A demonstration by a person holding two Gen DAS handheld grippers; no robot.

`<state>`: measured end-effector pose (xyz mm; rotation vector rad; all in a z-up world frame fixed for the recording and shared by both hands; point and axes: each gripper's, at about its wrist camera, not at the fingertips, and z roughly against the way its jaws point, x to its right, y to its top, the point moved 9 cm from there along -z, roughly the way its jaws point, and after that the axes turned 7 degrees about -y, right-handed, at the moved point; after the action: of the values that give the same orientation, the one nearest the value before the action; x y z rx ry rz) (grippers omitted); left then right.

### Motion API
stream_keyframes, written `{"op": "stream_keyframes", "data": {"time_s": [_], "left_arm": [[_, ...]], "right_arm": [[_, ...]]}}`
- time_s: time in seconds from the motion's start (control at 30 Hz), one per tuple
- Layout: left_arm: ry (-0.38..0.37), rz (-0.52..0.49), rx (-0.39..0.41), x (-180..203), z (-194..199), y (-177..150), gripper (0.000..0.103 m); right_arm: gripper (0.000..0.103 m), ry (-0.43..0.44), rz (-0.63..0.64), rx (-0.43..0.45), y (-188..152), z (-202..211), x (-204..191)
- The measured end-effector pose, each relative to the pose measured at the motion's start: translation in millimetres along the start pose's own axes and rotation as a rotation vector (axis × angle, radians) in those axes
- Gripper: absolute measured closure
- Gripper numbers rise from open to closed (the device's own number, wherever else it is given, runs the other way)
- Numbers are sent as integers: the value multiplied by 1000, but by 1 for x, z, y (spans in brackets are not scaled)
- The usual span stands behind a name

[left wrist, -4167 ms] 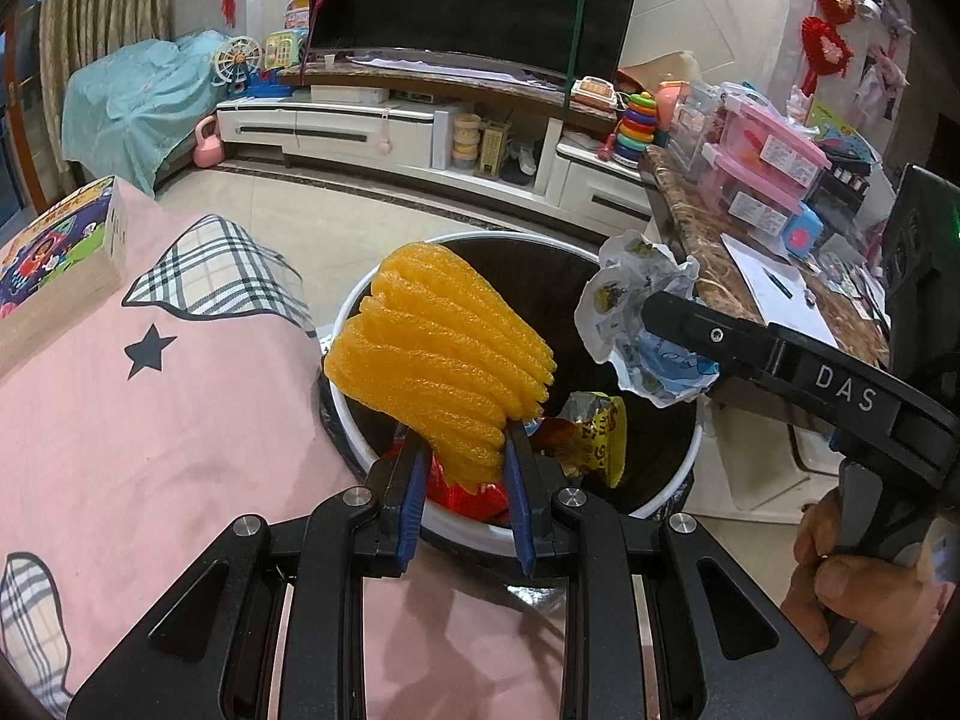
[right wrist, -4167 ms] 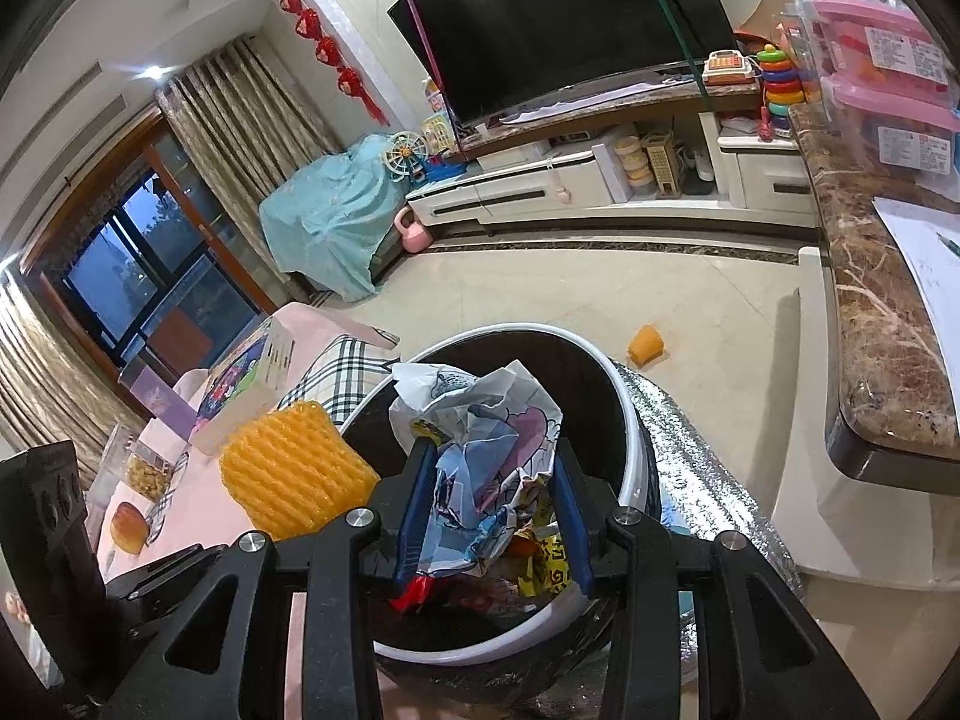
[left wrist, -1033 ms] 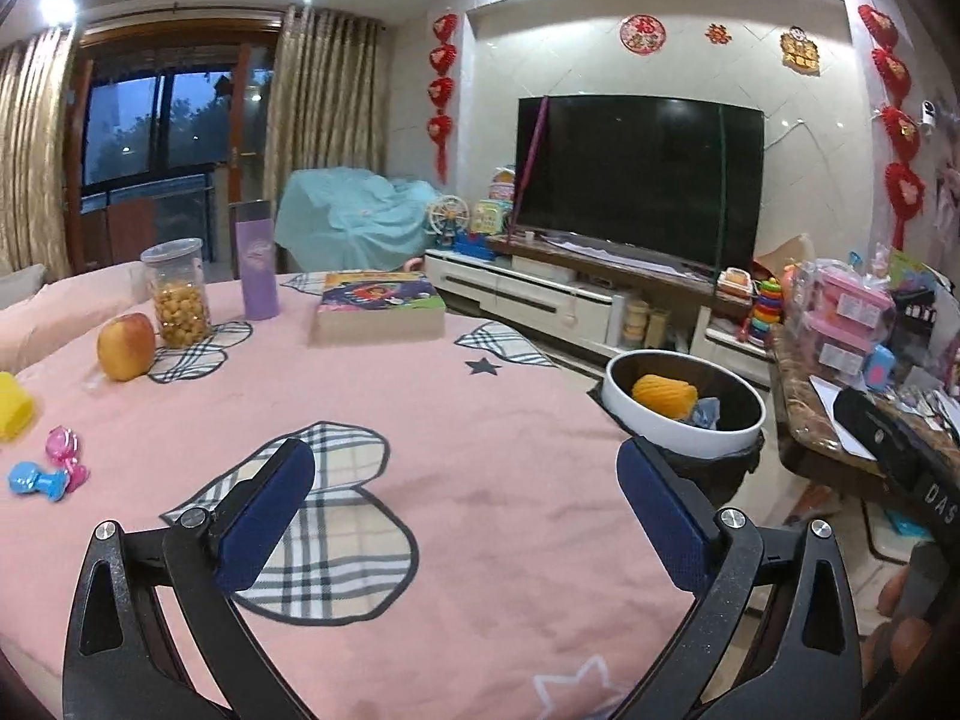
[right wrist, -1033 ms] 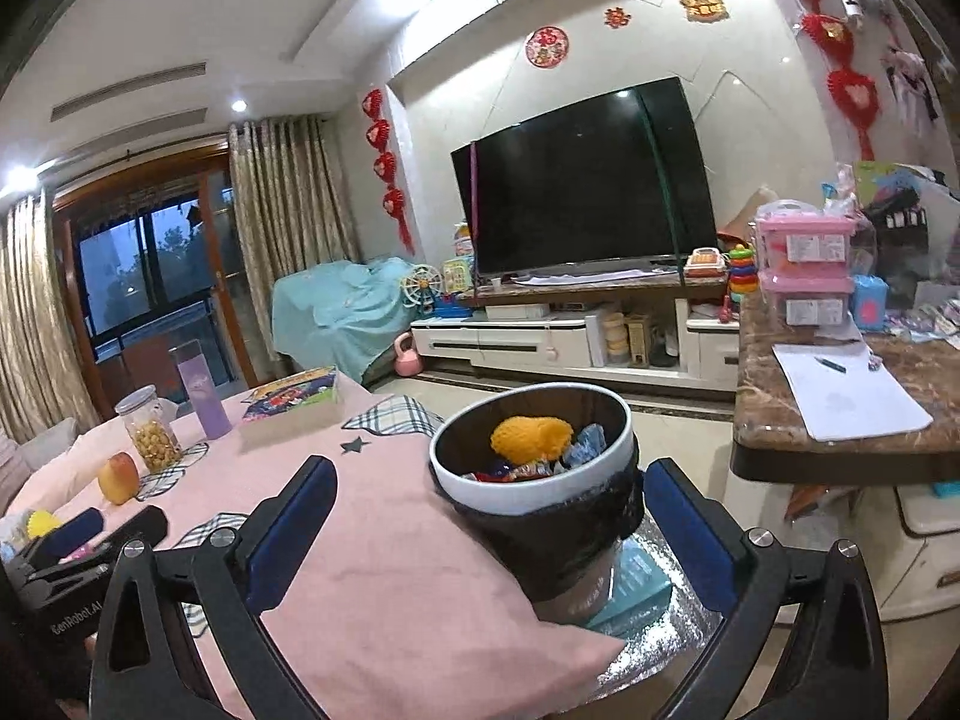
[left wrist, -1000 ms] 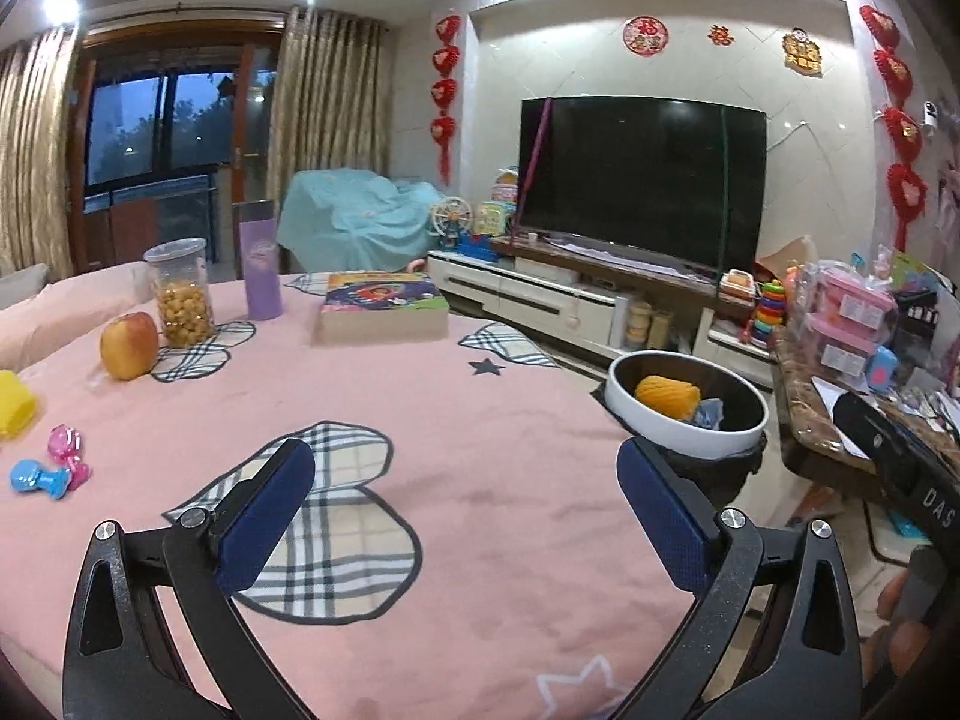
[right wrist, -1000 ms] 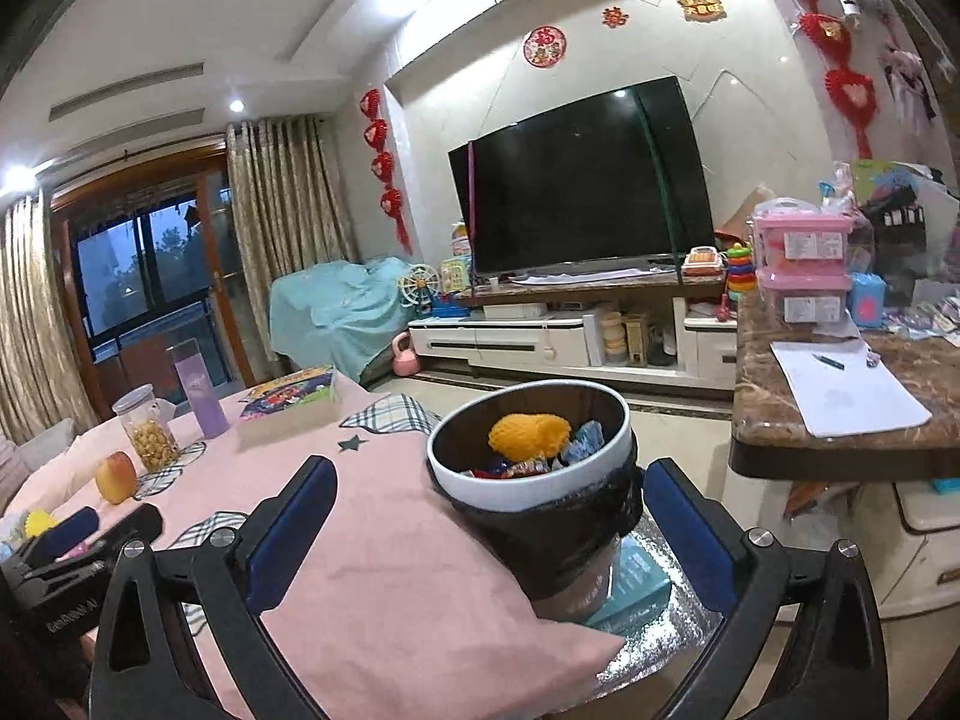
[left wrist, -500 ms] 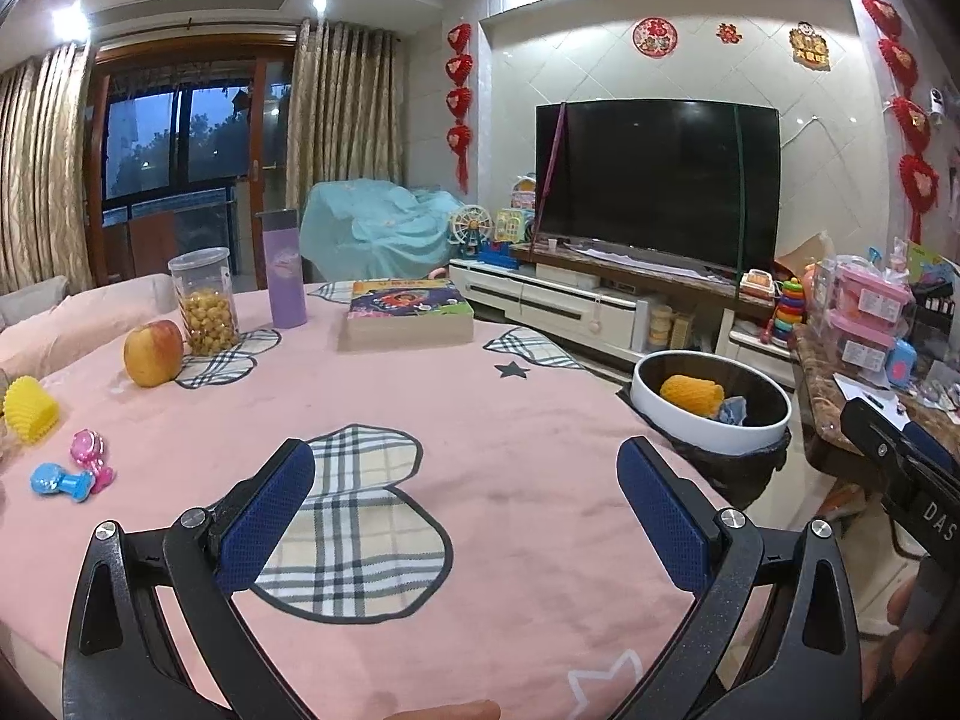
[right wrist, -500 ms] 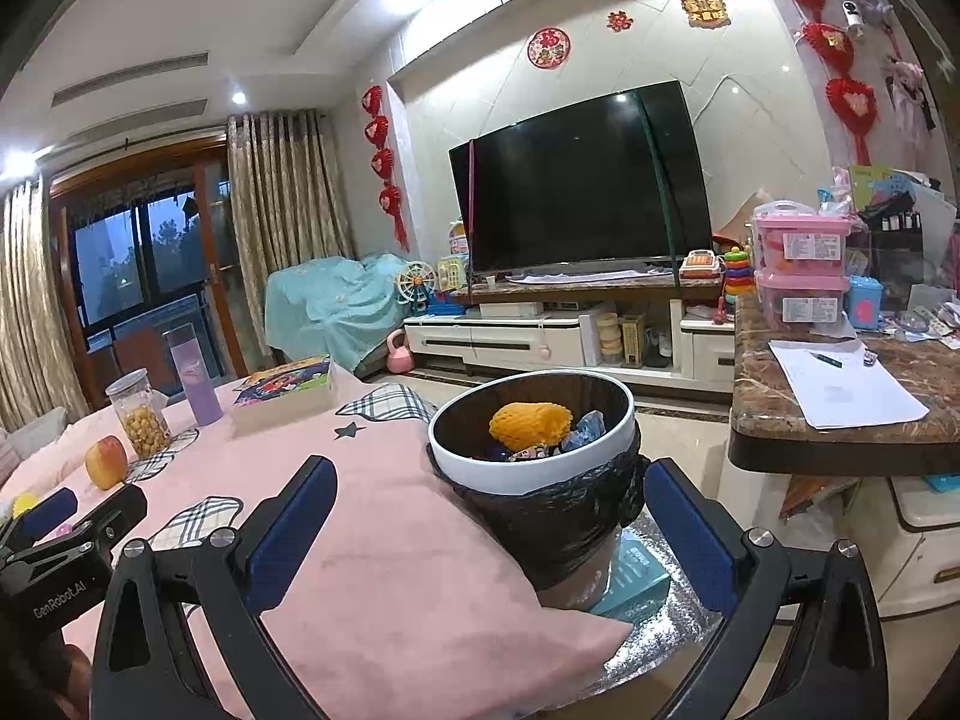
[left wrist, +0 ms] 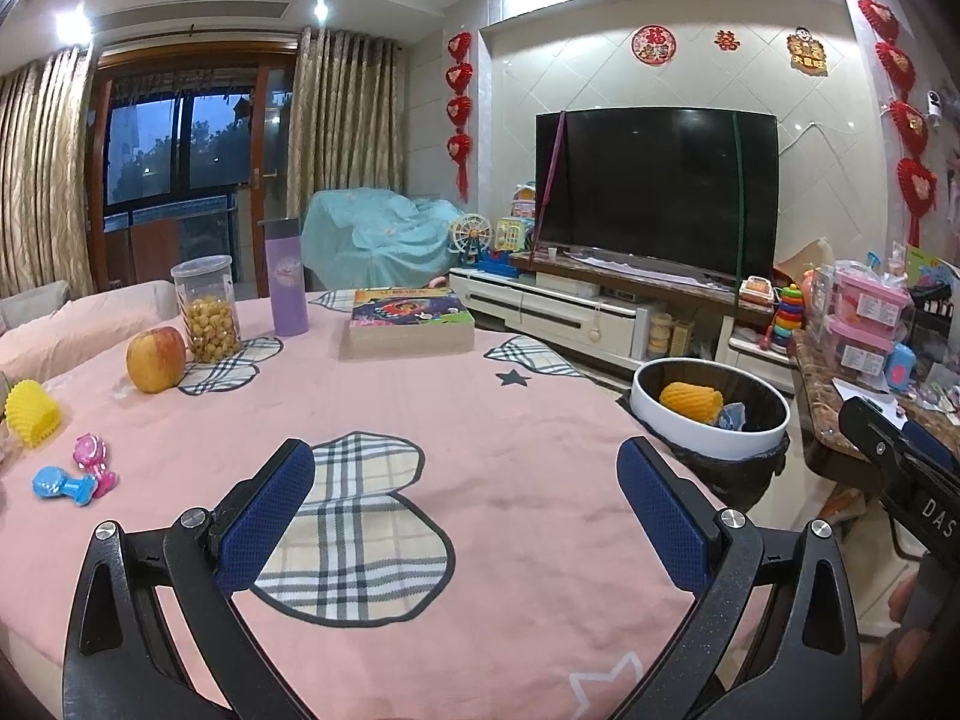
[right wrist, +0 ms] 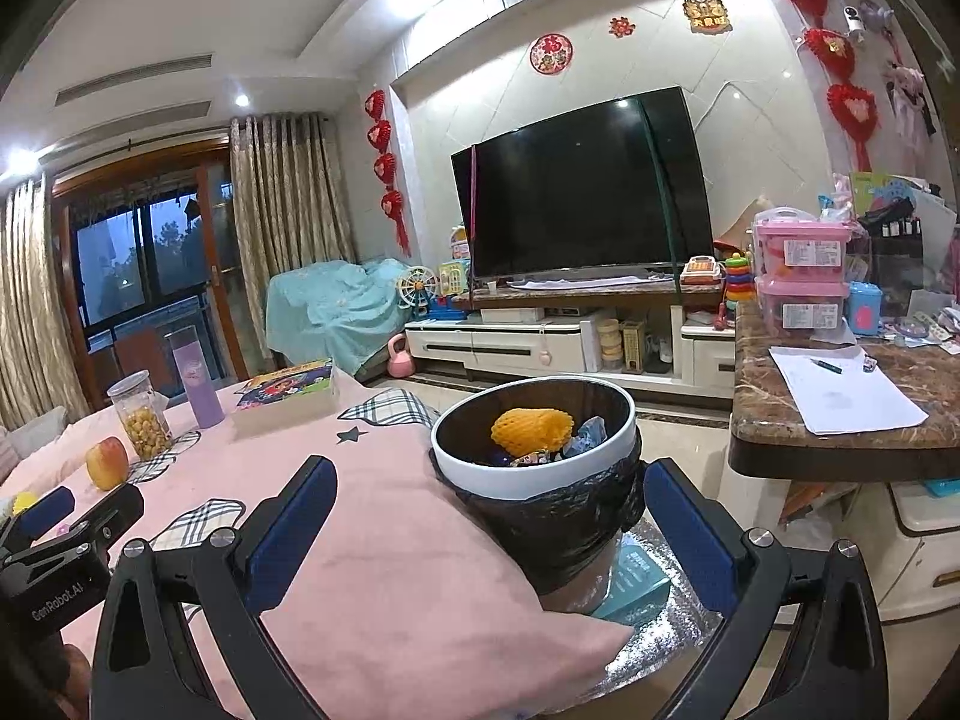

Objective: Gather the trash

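Note:
A white-rimmed bin (left wrist: 708, 450) (right wrist: 534, 483) lined with a black bag stands at the right edge of the pink table. Inside lie an orange foam fruit net (left wrist: 690, 402) (right wrist: 531, 429) and a crumpled wrapper (right wrist: 585, 435). My left gripper (left wrist: 465, 516) hangs open and empty above the pink tablecloth (left wrist: 480, 420), well back from the bin. My right gripper (right wrist: 489, 534) is open and empty too, with the bin between and beyond its fingers. A second yellow foam net (left wrist: 30, 414) lies at the table's far left.
On the table are an apple (left wrist: 156, 357), a jar of snacks (left wrist: 207, 309), a purple bottle (left wrist: 288, 285), a book (left wrist: 408, 321) and small plastic toys (left wrist: 72, 477). A marble counter (right wrist: 840, 420) with papers stands to the right. A TV unit (left wrist: 576, 312) lines the far wall.
Both grippers let go of the orange net and the wrapper, which now lie in the bin, and drew back and up. Over the last second both views drifted slightly.

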<state>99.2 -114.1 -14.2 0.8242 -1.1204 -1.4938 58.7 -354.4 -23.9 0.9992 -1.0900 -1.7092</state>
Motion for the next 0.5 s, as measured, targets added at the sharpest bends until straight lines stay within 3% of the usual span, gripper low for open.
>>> {"op": "stream_keyframes", "data": {"time_s": [0.5], "left_arm": [[-10,-4,3,1,2,0,0]], "right_arm": [[0,1,1,-1,0,0,0]]}}
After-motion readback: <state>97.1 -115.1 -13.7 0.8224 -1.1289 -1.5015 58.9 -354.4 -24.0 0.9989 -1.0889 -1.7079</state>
